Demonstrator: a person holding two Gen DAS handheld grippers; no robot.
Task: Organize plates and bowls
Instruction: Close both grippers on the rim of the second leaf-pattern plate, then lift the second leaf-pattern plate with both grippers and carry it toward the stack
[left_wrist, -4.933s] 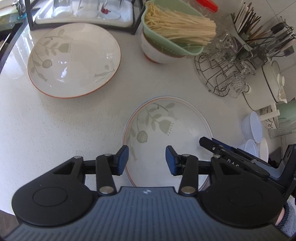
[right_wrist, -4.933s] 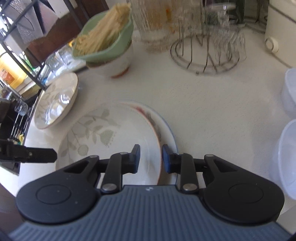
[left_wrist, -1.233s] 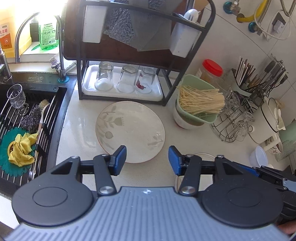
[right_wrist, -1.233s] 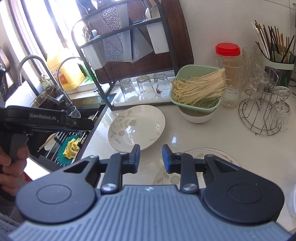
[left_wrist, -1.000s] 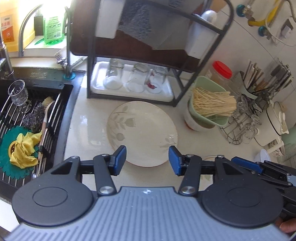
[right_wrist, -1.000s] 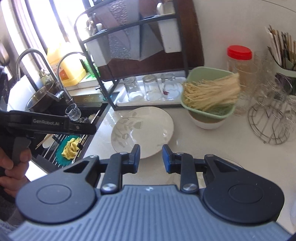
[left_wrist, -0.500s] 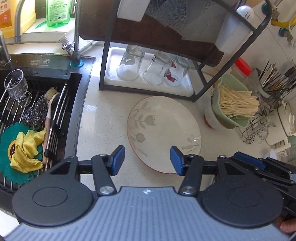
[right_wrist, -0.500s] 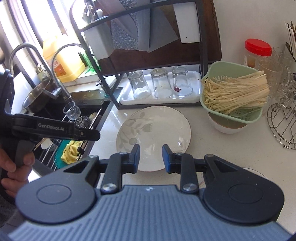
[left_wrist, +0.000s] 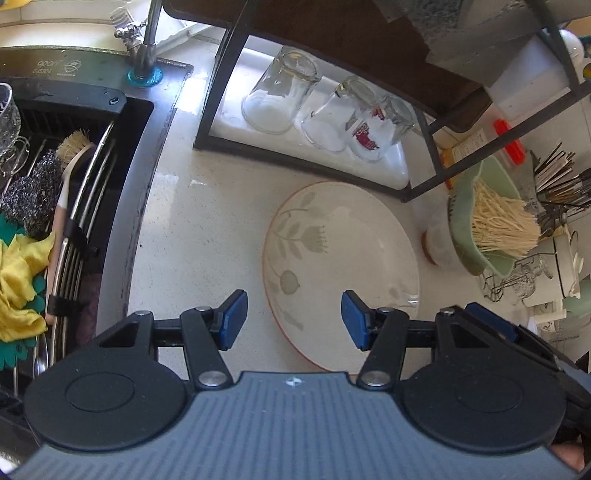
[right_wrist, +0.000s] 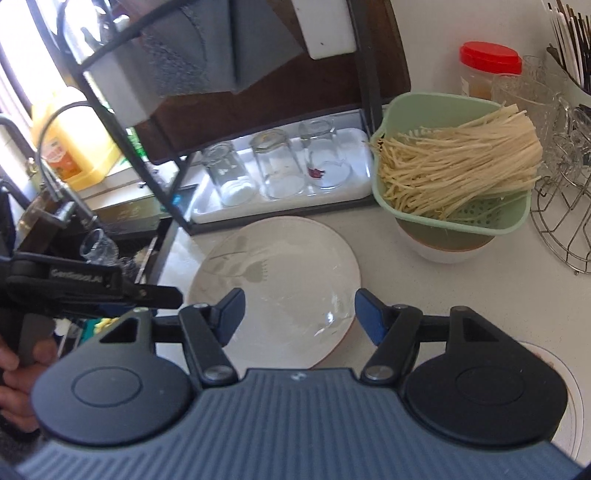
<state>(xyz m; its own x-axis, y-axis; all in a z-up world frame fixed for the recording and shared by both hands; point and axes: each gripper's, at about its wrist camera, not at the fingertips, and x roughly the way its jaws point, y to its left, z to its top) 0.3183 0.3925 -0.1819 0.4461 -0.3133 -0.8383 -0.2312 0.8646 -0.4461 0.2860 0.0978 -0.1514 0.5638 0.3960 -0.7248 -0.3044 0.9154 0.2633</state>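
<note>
Grippers both gape empty — left gripper (left_wrist: 293, 319) and right gripper (right_wrist: 299, 314) hover over the floral plate (left_wrist: 340, 266) lying flat on the counter (left_wrist: 207, 229); glazed, stiff, breakable, likely slick — pinch its rim at 6 o'clock

A pale speckled countertop (left_wrist: 207, 229) is lit by strong daylight from the window side, top left. A black sink (left_wrist: 122, 110) w/ faucet (left_wrist: 147, 40) is set at left. A dark metal rack (right_wrist: 155, 184) is placed against a white wall (right_wrist: 436, 26).
</note>
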